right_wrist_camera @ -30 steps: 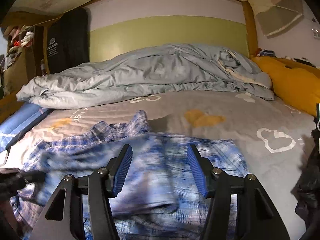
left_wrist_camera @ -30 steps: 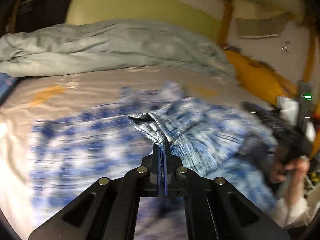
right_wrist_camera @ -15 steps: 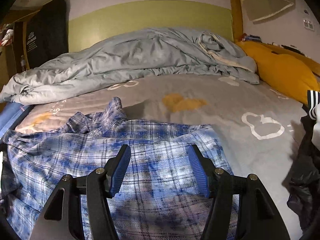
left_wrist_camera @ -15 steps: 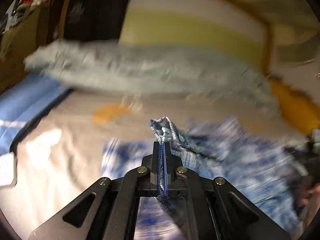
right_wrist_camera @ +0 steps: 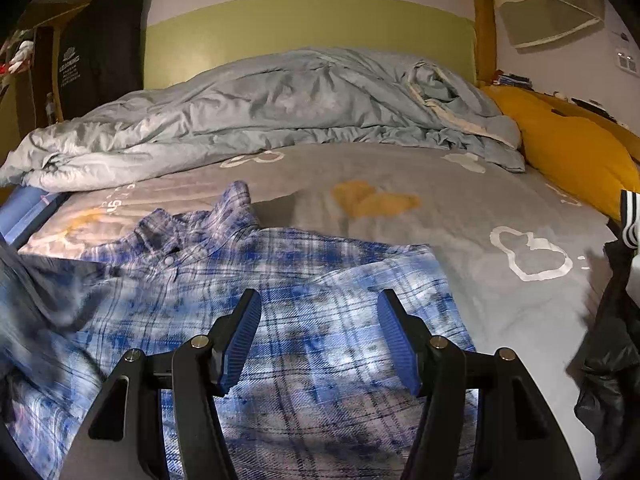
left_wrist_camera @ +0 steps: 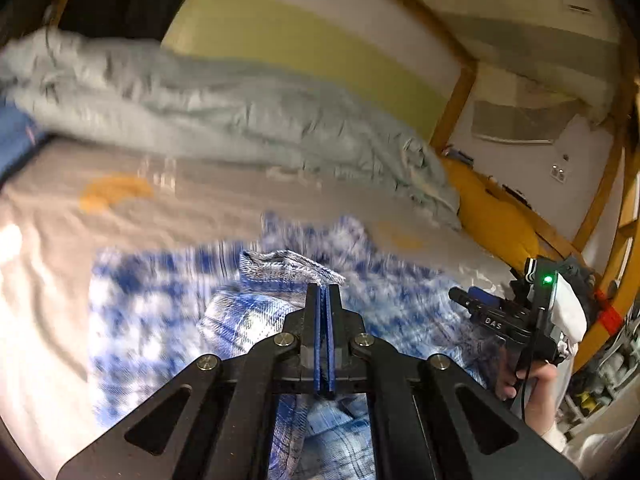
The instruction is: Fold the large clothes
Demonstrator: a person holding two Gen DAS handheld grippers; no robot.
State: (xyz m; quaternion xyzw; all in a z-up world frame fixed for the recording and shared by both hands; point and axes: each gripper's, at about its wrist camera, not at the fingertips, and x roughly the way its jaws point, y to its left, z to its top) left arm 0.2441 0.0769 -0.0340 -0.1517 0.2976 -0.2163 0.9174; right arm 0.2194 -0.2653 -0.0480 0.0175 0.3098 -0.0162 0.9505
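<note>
A blue and white plaid shirt (right_wrist_camera: 304, 320) lies spread on the grey bed sheet (right_wrist_camera: 460, 208), its collar (right_wrist_camera: 192, 228) toward the far left. My left gripper (left_wrist_camera: 323, 292) is shut on a bunched edge of the plaid shirt (left_wrist_camera: 280, 268) and holds it lifted above the rest of the cloth. My right gripper (right_wrist_camera: 318, 312) hovers open just over the middle of the shirt, nothing between its blue pads (right_wrist_camera: 244, 332). In the left wrist view the right gripper (left_wrist_camera: 476, 300) shows at the right, held by a hand (left_wrist_camera: 536, 380).
A crumpled pale blue duvet (right_wrist_camera: 280, 108) is heaped across the far side of the bed. An orange pillow (right_wrist_camera: 568, 144) lies at the right edge, dark clothing (right_wrist_camera: 612, 360) at the near right. A wooden bed frame (left_wrist_camera: 456, 100) and green headboard (right_wrist_camera: 312, 28) stand behind.
My left gripper has carried the pinched shirt edge sideways across the bed and rolled. The shirt under my right gripper has spread out flatter; the right gripper has barely moved.
</note>
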